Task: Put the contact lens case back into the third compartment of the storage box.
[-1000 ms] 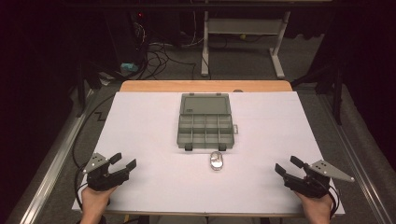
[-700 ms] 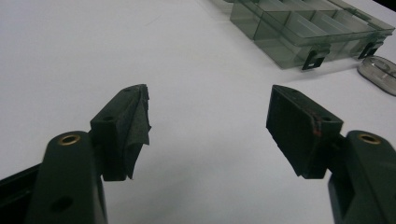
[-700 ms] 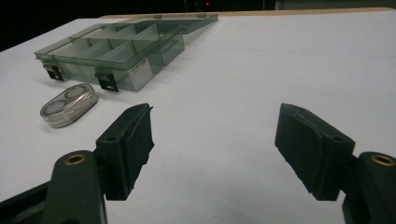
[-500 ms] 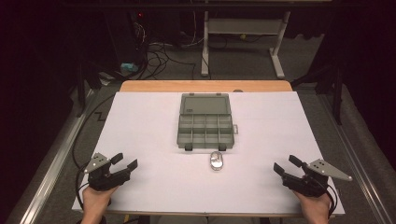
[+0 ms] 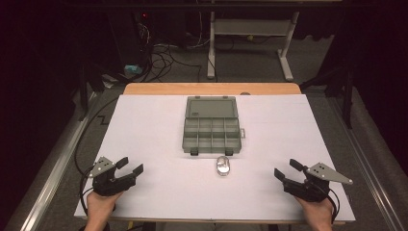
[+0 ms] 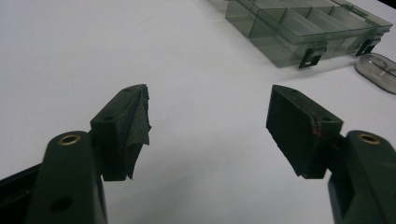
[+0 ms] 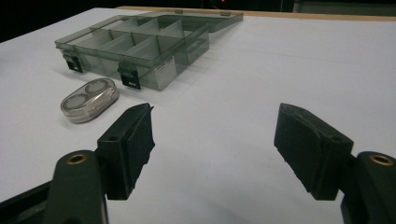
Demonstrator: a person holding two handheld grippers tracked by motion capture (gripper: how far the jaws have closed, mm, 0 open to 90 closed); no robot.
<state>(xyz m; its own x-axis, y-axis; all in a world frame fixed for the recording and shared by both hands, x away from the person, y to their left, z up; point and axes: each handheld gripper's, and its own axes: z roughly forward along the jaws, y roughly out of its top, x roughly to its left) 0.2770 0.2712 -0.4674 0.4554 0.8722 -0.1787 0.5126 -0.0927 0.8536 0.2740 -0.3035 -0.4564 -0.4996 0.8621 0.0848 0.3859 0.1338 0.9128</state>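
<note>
A grey see-through compartment box [image 5: 211, 126] lies open in the middle of the white table, its lid folded back toward the far edge. Just in front of it rests a small clear oval case [image 5: 223, 165] with two round cells. My left gripper [image 5: 129, 169] sits near the table's front left corner, open and holding nothing. My right gripper [image 5: 287, 171] sits near the front right corner, also open with nothing in it. The left gripper view shows the box [image 6: 303, 29] and the case [image 6: 378, 71] at upper right. In the right gripper view the box [image 7: 140, 42] and case [image 7: 89, 99] lie to the upper left.
A white sheet [image 5: 144, 144] covers the table, with a wooden strip [image 5: 211, 88] along the far edge. Cables [image 5: 159, 53] and a desk frame [image 5: 250, 33] stand on the dark floor behind. Metal rails run along both sides.
</note>
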